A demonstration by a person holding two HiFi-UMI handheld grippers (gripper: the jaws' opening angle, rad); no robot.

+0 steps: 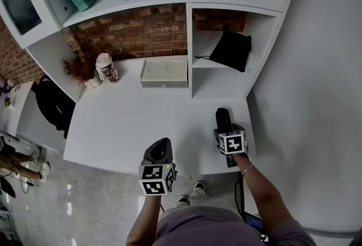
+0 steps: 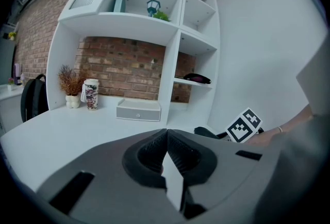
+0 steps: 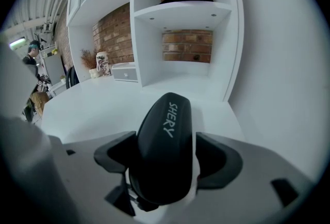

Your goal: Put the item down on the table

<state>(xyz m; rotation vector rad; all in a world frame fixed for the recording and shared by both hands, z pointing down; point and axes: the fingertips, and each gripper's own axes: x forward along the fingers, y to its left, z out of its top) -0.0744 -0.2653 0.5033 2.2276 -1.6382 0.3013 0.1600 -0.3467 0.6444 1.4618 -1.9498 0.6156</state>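
A black hard case (image 3: 167,130) with pale lettering on its lid lies lengthwise between the jaws of my right gripper (image 3: 166,166). The jaws stand wide, and a thin white gap shows along the case's right side. In the head view the case (image 1: 223,117) sits low over the near right corner of the white table (image 1: 124,120), in front of the right gripper (image 1: 224,128). My left gripper (image 1: 161,146) hovers at the table's front edge. In the left gripper view its pads (image 2: 154,148) meet with nothing between them.
At the back of the table stand a flat white box (image 1: 164,73), a patterned cup (image 1: 106,67) and a dried plant (image 1: 79,68). A black pouch (image 1: 231,50) lies in the right shelf cubby. A black backpack (image 1: 54,104) hangs at the table's left end.
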